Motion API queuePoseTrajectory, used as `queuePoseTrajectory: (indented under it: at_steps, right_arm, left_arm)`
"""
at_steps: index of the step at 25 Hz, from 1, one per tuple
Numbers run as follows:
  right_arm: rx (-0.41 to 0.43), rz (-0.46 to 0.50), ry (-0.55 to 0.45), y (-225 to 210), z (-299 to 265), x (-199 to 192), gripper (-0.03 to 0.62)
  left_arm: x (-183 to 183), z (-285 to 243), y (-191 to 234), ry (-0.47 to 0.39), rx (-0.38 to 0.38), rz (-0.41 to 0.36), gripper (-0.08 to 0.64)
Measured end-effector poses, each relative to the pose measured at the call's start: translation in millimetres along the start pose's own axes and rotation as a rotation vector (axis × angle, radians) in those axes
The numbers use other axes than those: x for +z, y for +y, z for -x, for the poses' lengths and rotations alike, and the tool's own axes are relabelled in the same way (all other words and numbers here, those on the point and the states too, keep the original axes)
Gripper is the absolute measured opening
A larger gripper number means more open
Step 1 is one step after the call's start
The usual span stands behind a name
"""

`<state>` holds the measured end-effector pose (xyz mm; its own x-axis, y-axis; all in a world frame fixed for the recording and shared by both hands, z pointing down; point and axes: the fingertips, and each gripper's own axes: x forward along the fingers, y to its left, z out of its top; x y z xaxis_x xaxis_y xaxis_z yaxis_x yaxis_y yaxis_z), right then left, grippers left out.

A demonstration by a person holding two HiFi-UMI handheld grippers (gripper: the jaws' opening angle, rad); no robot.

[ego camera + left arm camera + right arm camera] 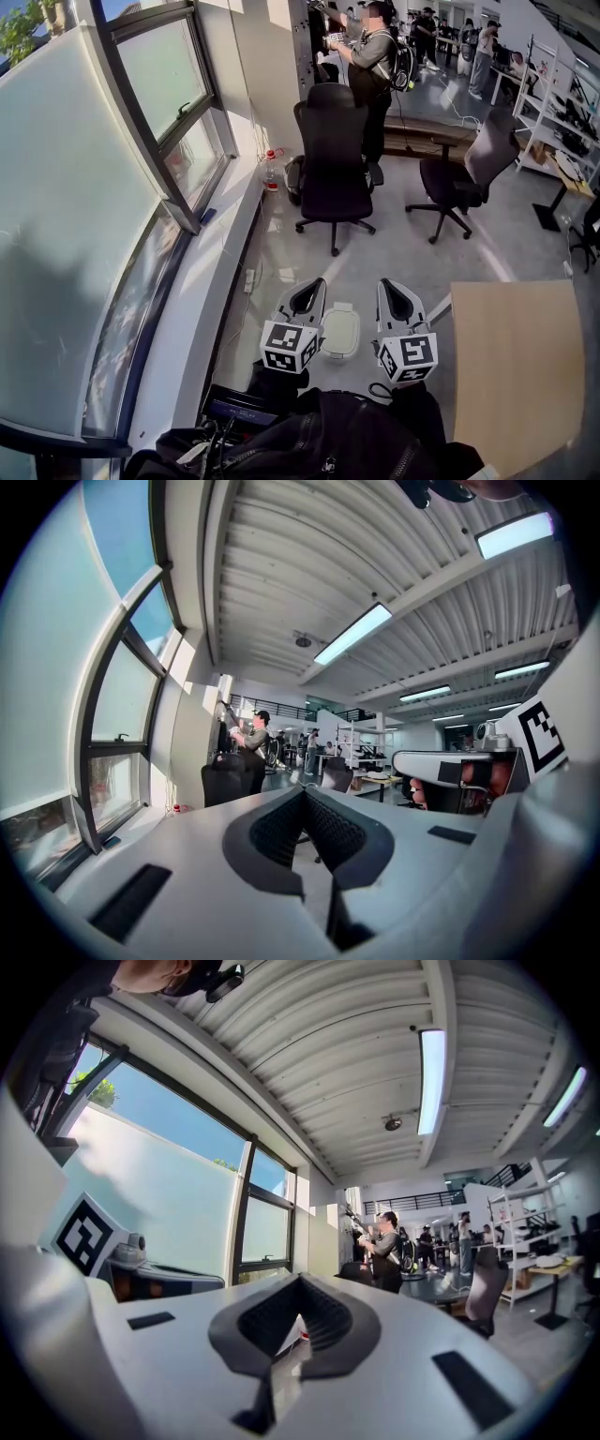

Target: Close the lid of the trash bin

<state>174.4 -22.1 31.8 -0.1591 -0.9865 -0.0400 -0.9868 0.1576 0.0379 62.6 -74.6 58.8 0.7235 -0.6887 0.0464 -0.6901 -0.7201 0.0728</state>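
- The bin [340,333] stands on the floor [412,253], low in the head view, between the two grippers and just beyond them. It is small, white and rounded.
- From straight above, only its pale top shows. Whether the lid is up or already down cannot be told, nor which side the hinge is on.
- The left gripper [307,295] is closed on nothing, its ribbed pads meeting at the tips in its own view [302,799]. It is level with the horizon and does not show the bin.
- The right gripper [398,298] is likewise closed and empty [298,1283].
- The bin is probably thin plastic, light and smooth. On this glossy floor it may slide or tip under a sideways shove.
- The lid needs no grasp. A closed tip could press down on its free edge, away from the hinge, and the other gripper could steady the body.
- The desk [516,366] edge lies close on the right.
- The sill [202,309] runs along the left.
- A dark bag [328,436] sits under the grippers.
- A chair [333,164] is well apart ahead.
- The open floor round the bin leaves room to come down from above.
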Motion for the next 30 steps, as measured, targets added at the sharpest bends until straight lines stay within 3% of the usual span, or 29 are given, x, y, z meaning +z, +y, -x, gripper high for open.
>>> queuePoseTrajectory:
  at_steps: [30]
  right_arm:
    - [0.084,0.066,-0.013,29.0,6.2,1.5,0.005]
  left_arm:
    - [-3.9,10.9,0.9,0.009,0.005,0.019,0.002]
